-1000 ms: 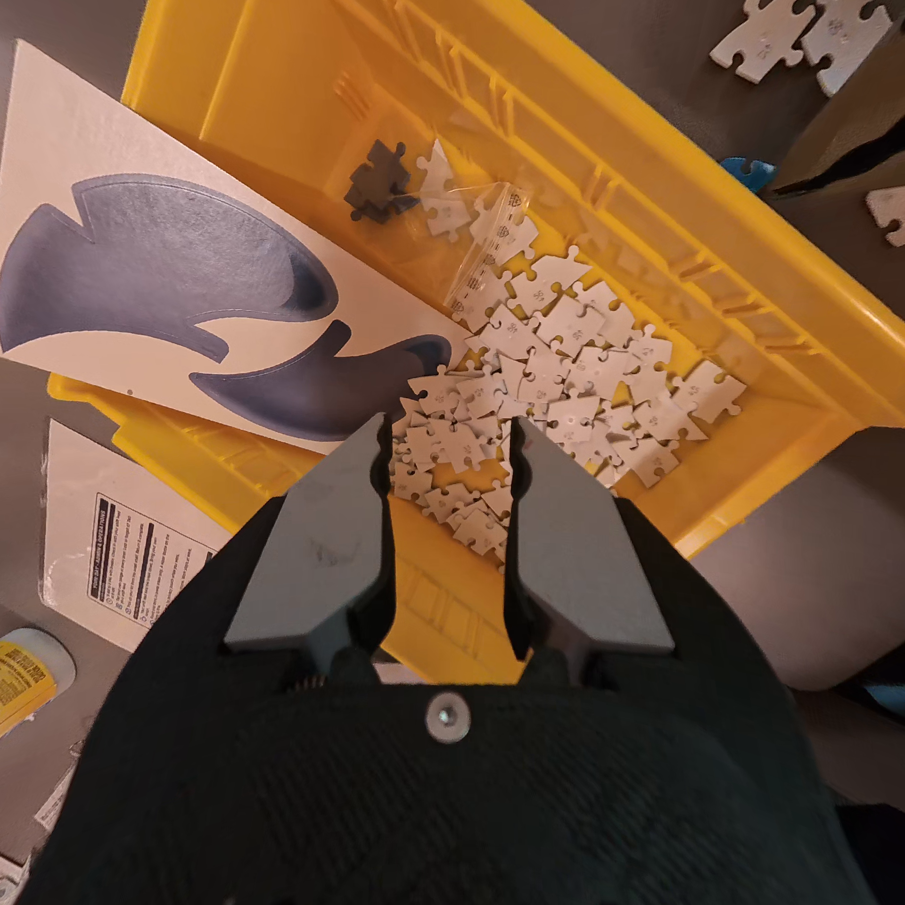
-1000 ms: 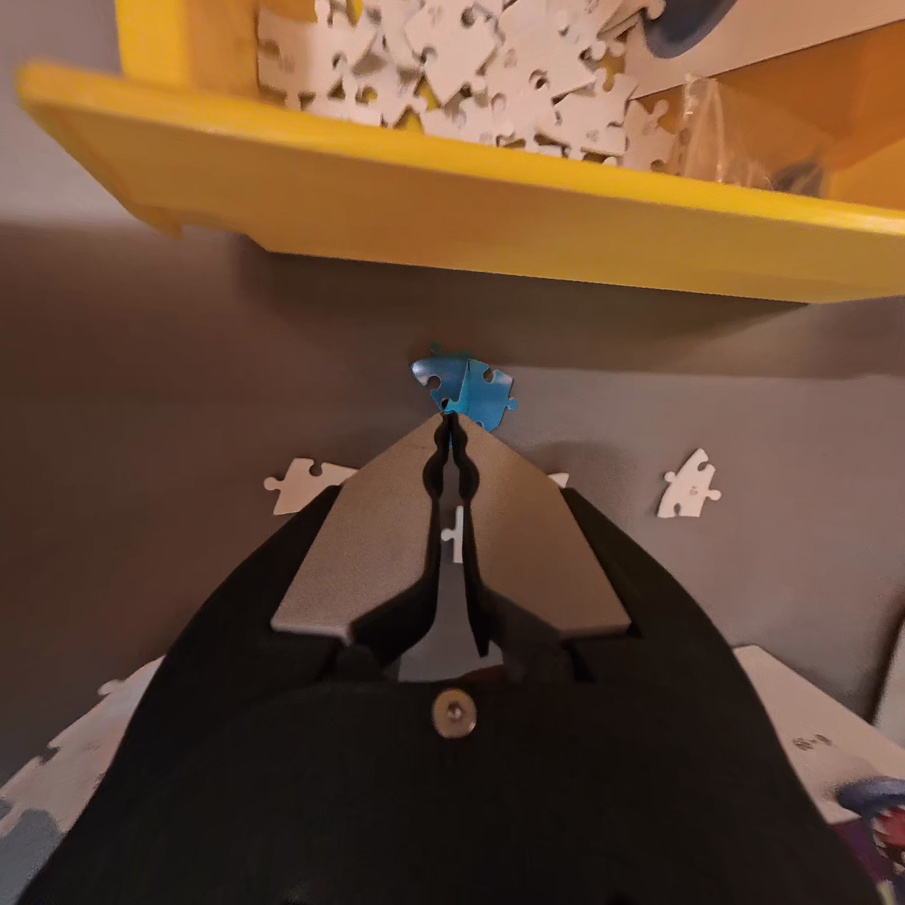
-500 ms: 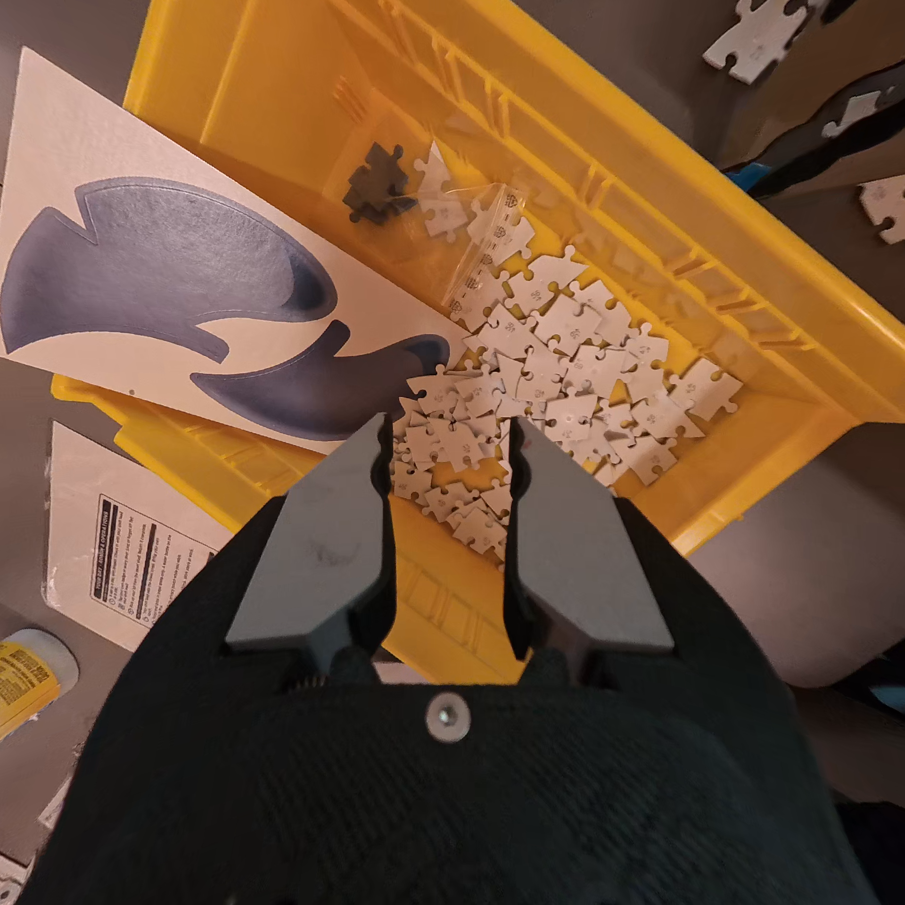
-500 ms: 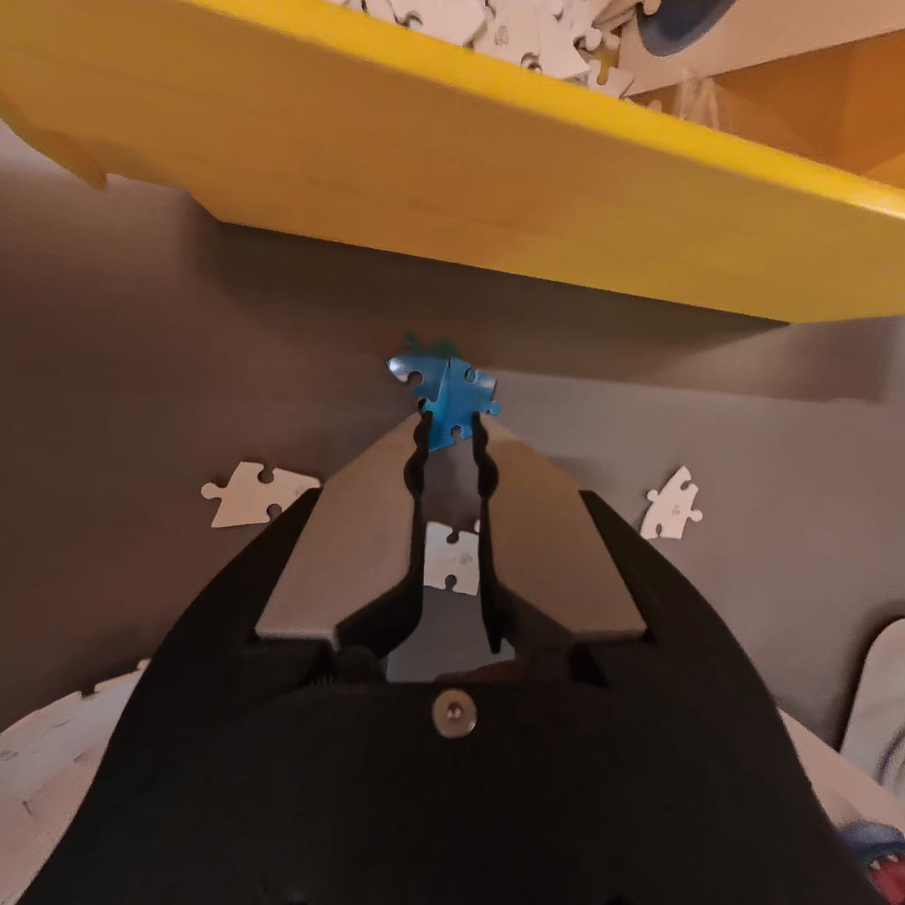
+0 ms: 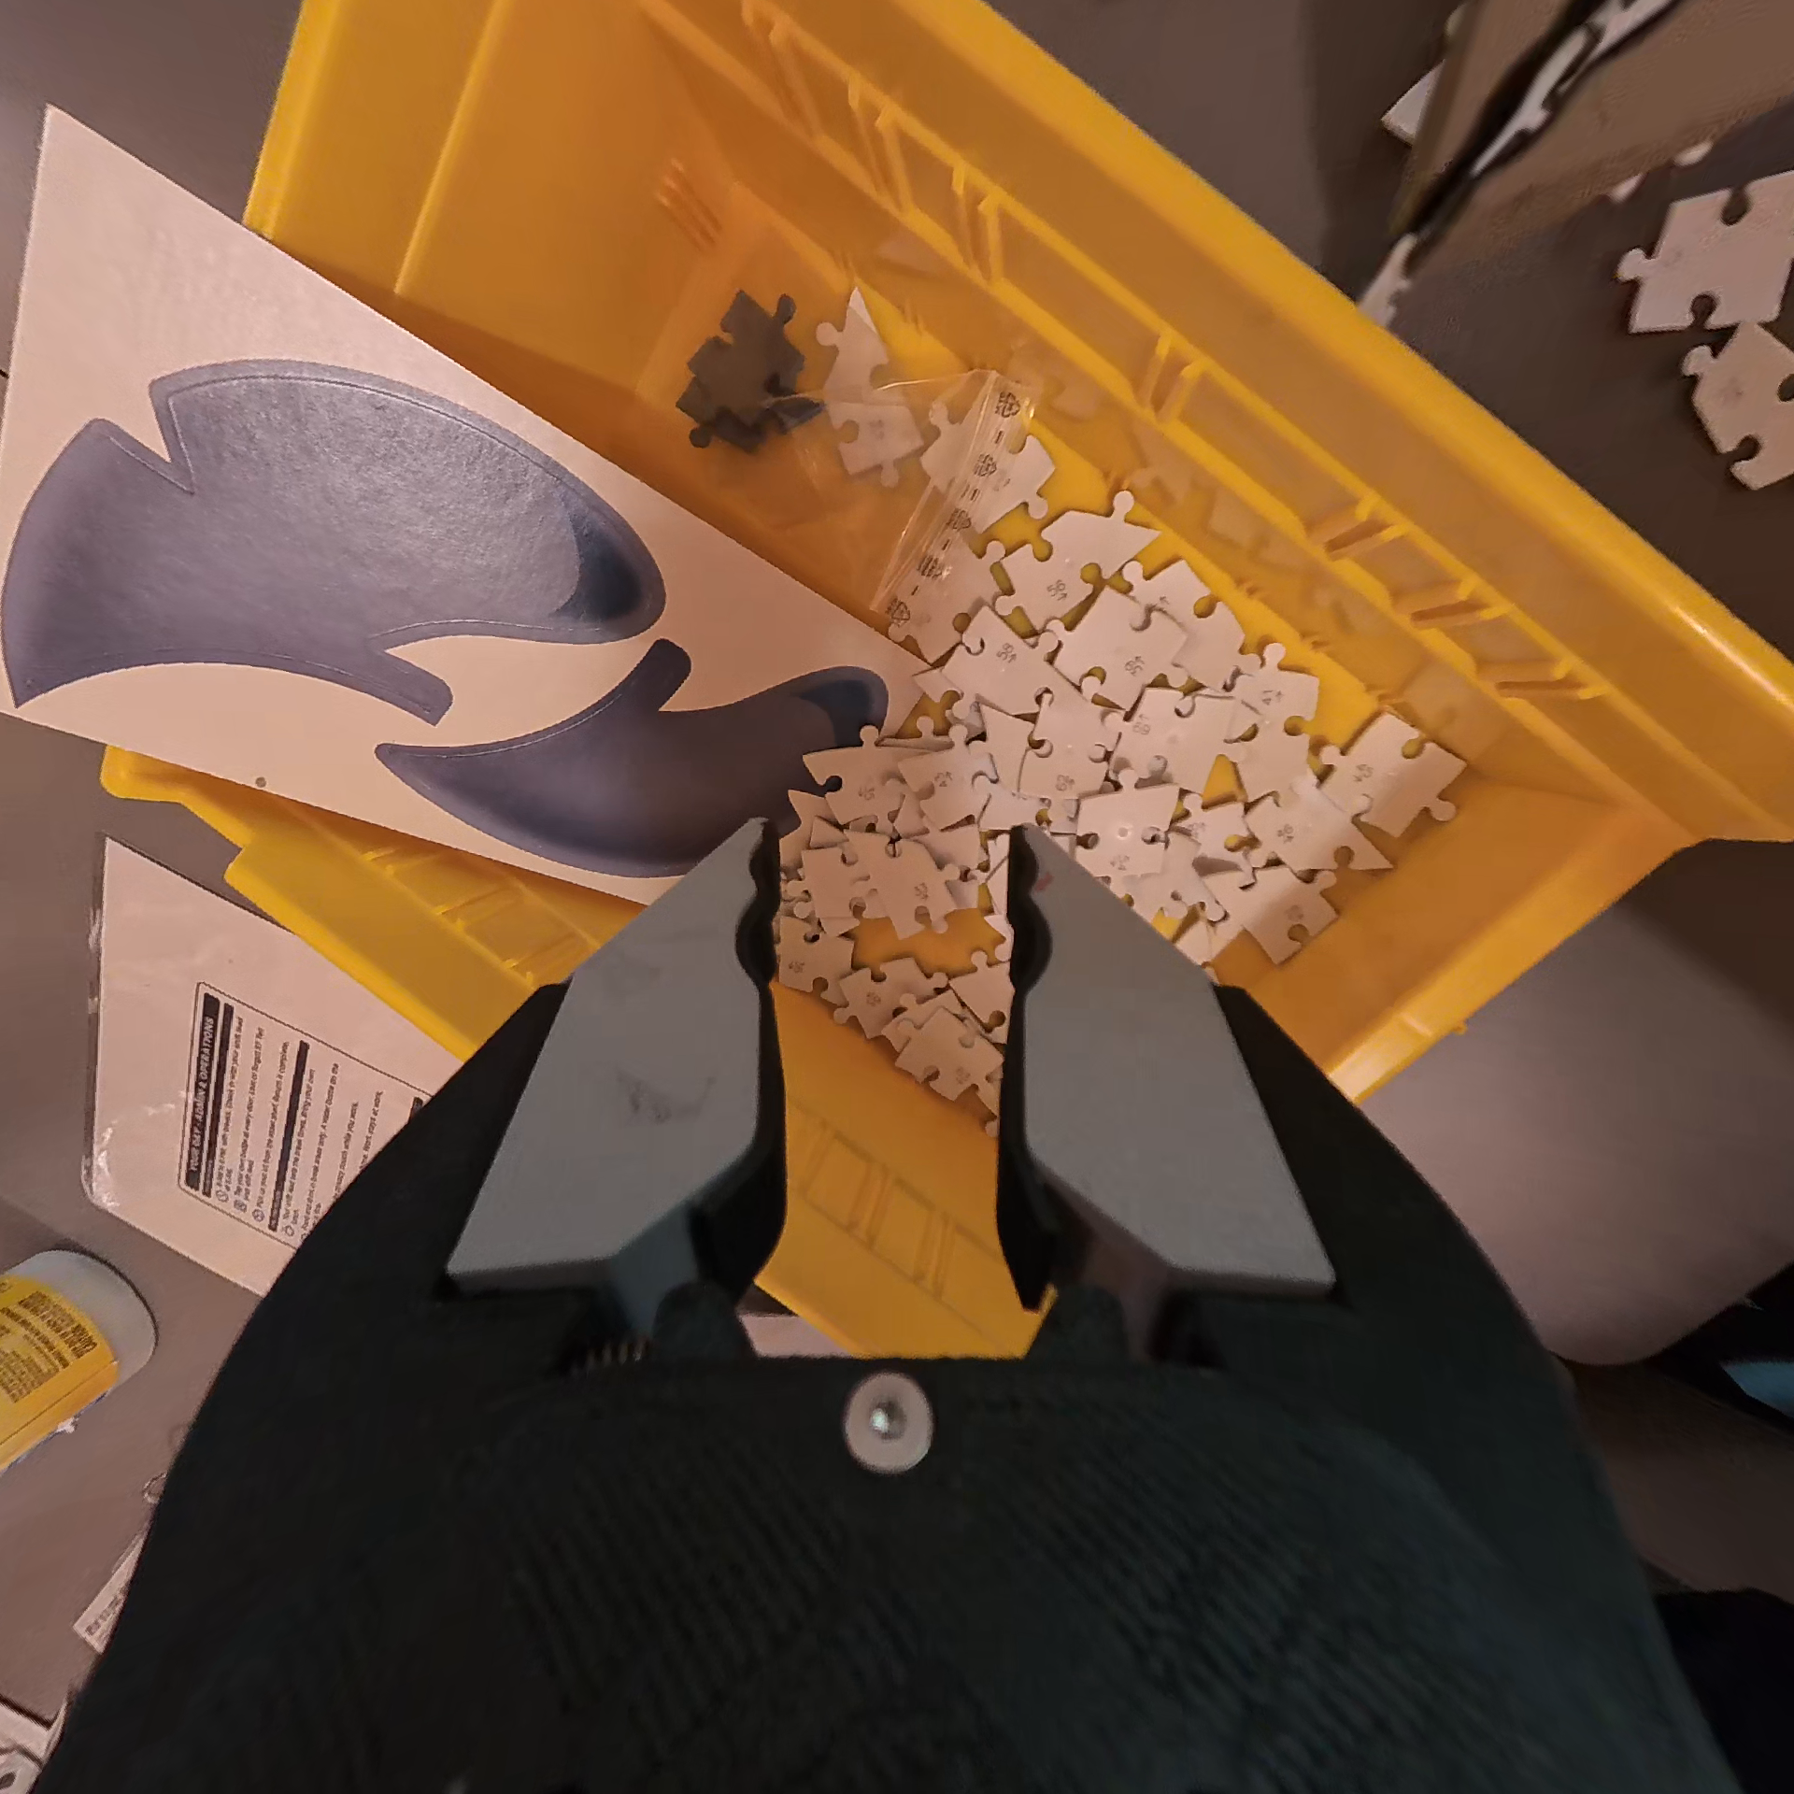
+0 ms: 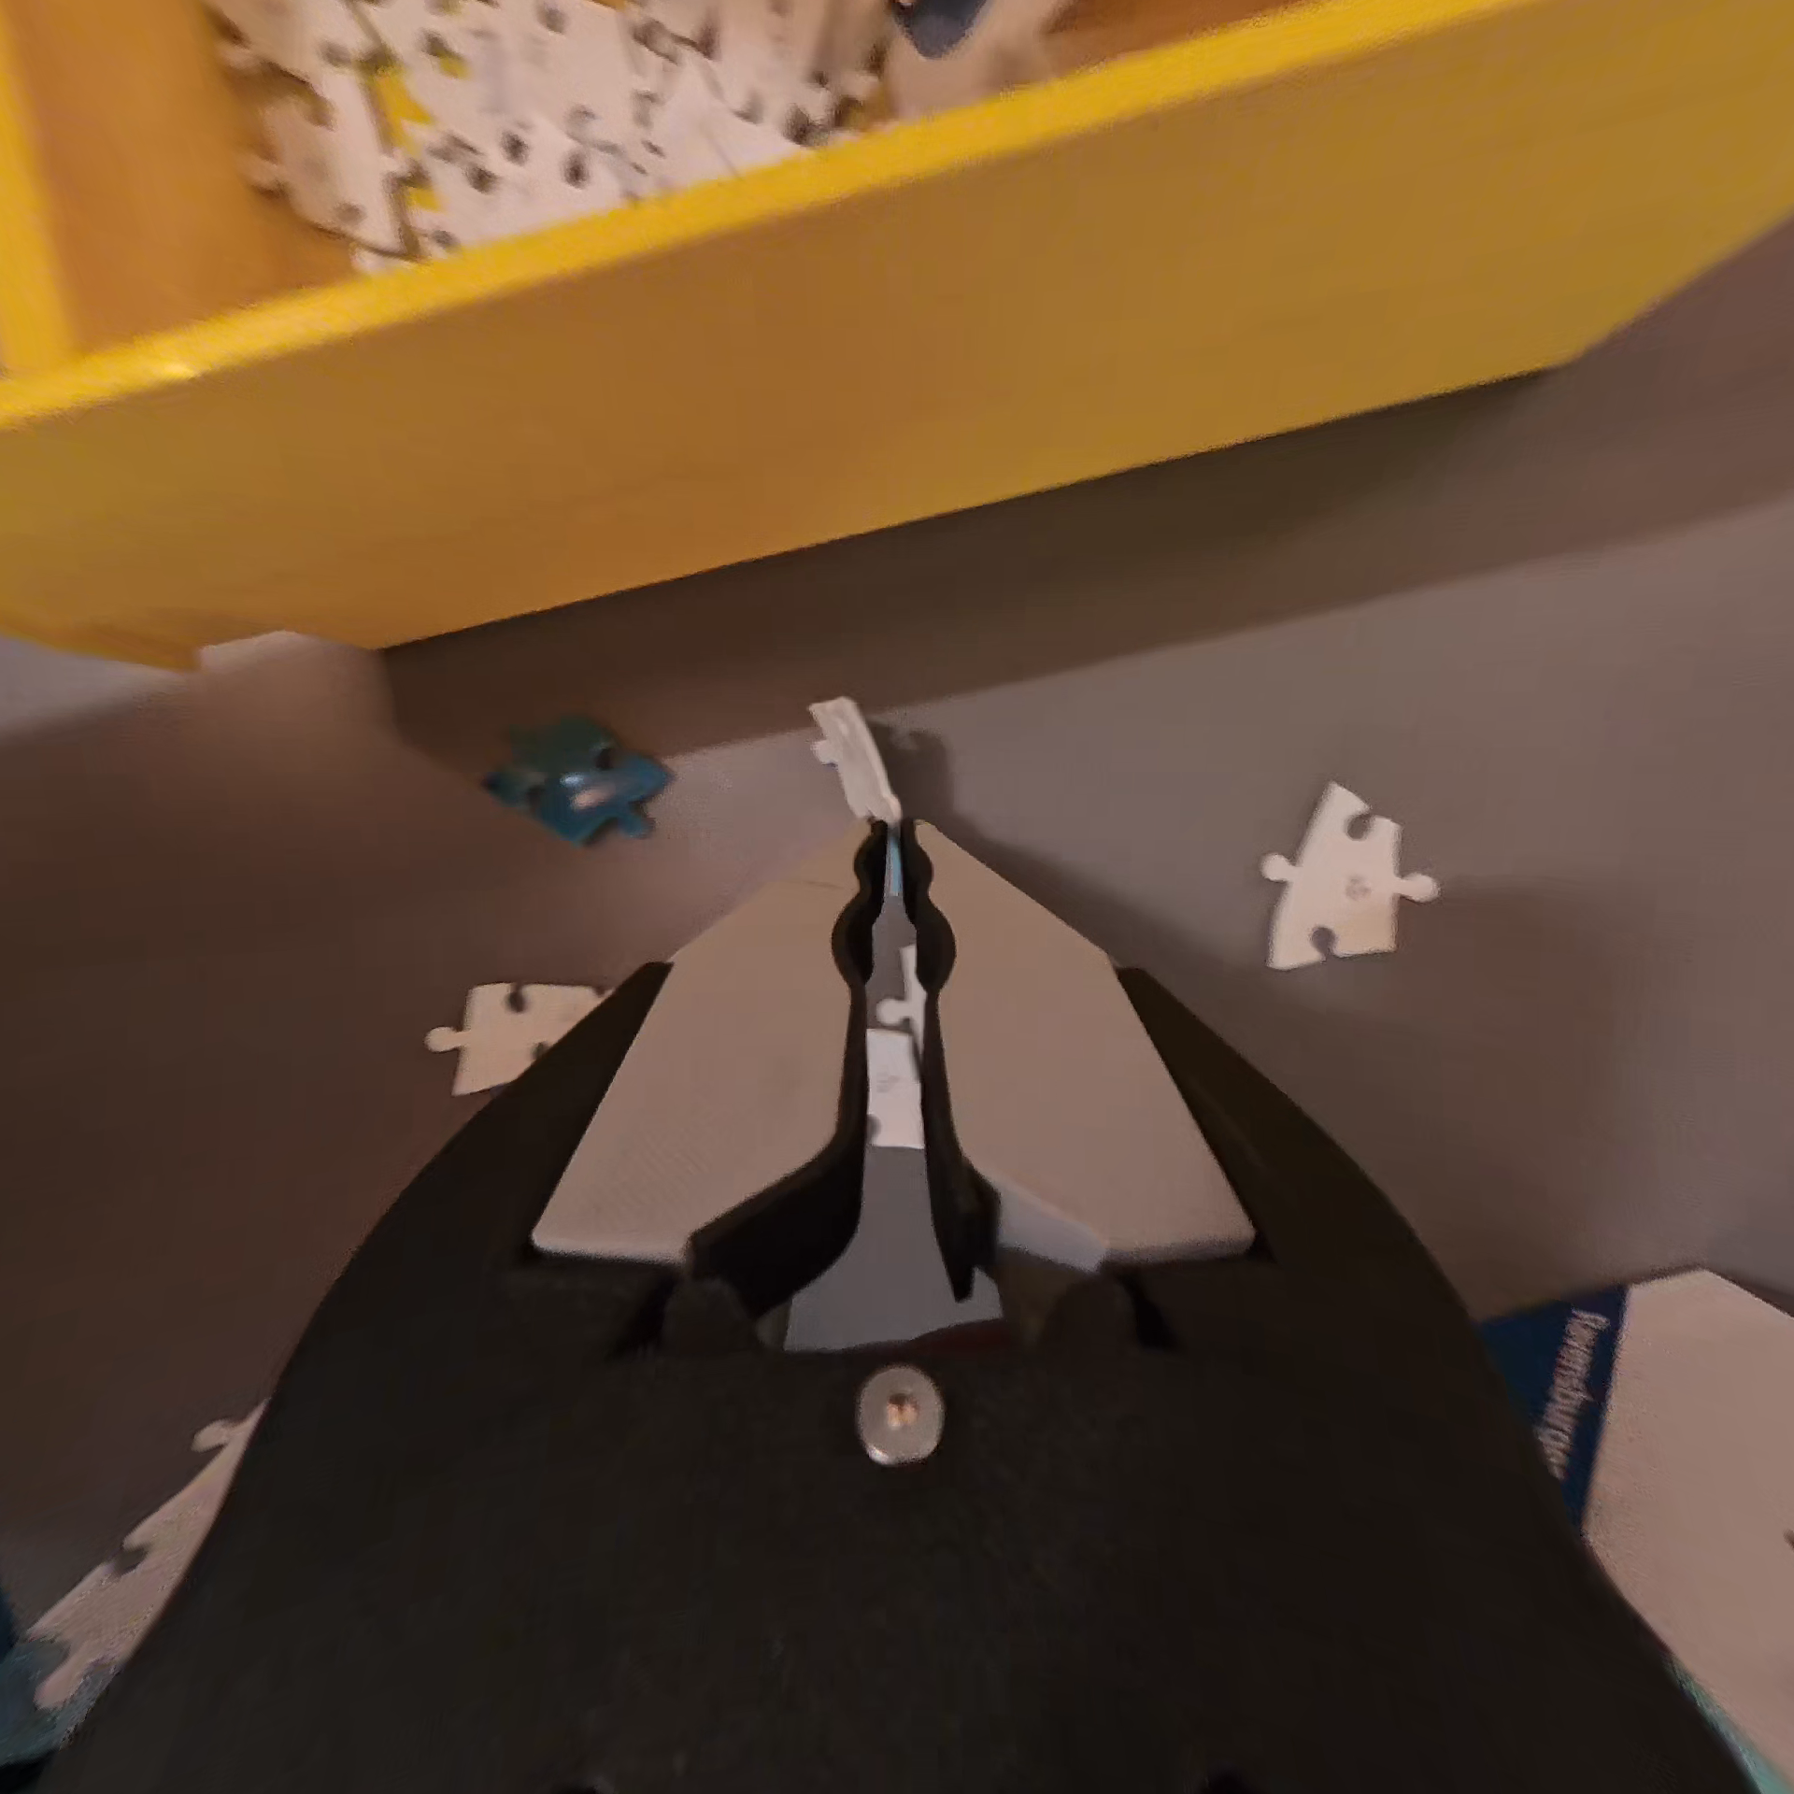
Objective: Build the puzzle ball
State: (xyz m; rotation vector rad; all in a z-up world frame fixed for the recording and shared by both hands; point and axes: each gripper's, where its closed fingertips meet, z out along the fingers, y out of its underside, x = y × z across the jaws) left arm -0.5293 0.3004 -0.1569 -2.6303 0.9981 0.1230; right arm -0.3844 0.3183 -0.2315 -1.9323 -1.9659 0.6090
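Right fingers [image 6: 894,827] reclosed, pinching puzzle piece [image 6: 859,767]

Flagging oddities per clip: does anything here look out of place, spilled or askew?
Mostly tidy. The pale pieces sit heaped in the yellow bin, but a few white pieces and a blue piece lie loose on the grey table outside it. The printed card leans askew over the bin's rim.
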